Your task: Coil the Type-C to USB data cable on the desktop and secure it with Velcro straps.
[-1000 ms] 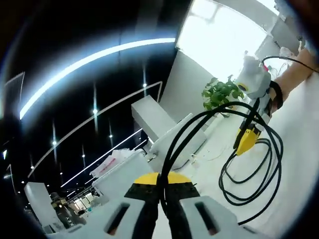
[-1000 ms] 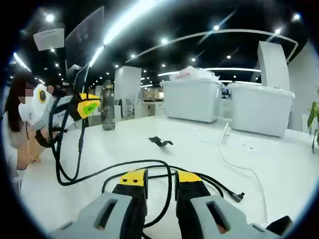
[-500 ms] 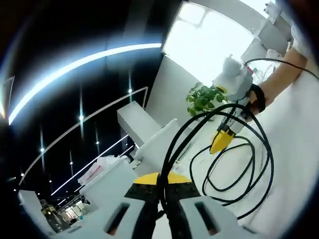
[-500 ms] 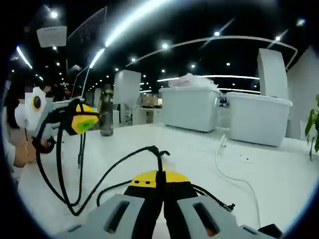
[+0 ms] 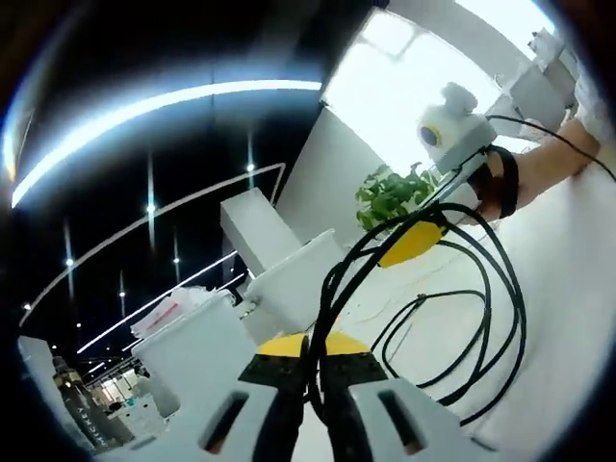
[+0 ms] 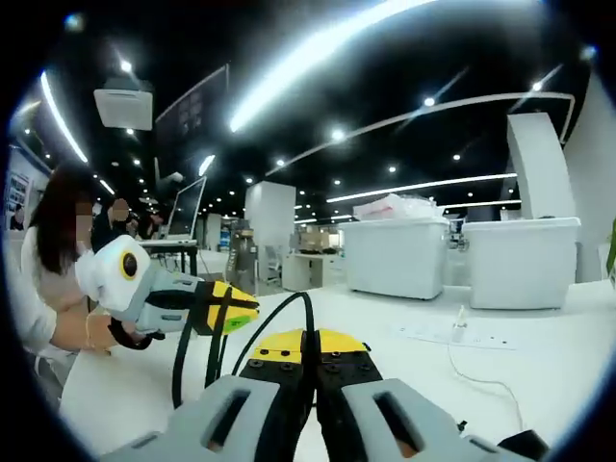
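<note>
My left gripper is shut on several strands of the black data cable, which rise from its yellow tips and hang in loose loops over the white desk. The loops run to my right gripper, held by a hand at the upper right. In the right gripper view, my right gripper is shut on one strand of the cable, which arcs left toward the left gripper. More cable loops hang below that gripper's yellow tip.
Two white storage bins stand at the back of the desk. A thin white cable lies on the desk to the right. A green plant stands by the wall. A person is at the left.
The right gripper closed on a cable strand about half a second ago and has lifted off the desk. The two grippers are now closer together, with the loops hanging between them.
</note>
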Demonstrator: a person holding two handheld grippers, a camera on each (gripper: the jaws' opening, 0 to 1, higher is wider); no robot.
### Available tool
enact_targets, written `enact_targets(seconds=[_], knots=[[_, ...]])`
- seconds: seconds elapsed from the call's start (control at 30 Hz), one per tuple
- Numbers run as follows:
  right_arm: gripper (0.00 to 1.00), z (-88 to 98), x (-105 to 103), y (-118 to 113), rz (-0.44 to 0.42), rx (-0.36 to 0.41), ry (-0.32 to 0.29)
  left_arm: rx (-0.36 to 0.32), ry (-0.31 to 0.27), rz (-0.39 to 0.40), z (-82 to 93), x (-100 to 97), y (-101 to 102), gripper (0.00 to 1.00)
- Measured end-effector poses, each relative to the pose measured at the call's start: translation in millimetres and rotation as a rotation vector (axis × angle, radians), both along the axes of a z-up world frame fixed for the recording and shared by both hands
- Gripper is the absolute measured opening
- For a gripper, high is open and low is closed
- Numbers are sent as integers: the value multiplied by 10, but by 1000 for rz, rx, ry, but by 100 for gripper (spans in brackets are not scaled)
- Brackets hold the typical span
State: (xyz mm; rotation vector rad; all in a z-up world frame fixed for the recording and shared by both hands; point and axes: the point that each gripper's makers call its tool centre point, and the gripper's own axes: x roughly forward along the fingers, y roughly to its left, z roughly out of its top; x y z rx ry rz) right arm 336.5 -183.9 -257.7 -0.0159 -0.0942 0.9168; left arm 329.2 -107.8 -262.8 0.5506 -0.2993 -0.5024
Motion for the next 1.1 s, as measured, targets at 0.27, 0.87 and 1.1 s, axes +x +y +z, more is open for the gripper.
enact_targets(seconds=[0.27, 0.87, 1.1], knots=[[2, 63, -172, 131, 82, 7, -49, -38, 27, -29, -22, -8, -51, 15], [7, 269, 48, -138, 50, 207, 57, 14, -36, 59, 75, 26, 134, 3], [19, -538, 314, -102, -67, -183, 94, -3, -71, 85, 197, -17, 197, 3]])
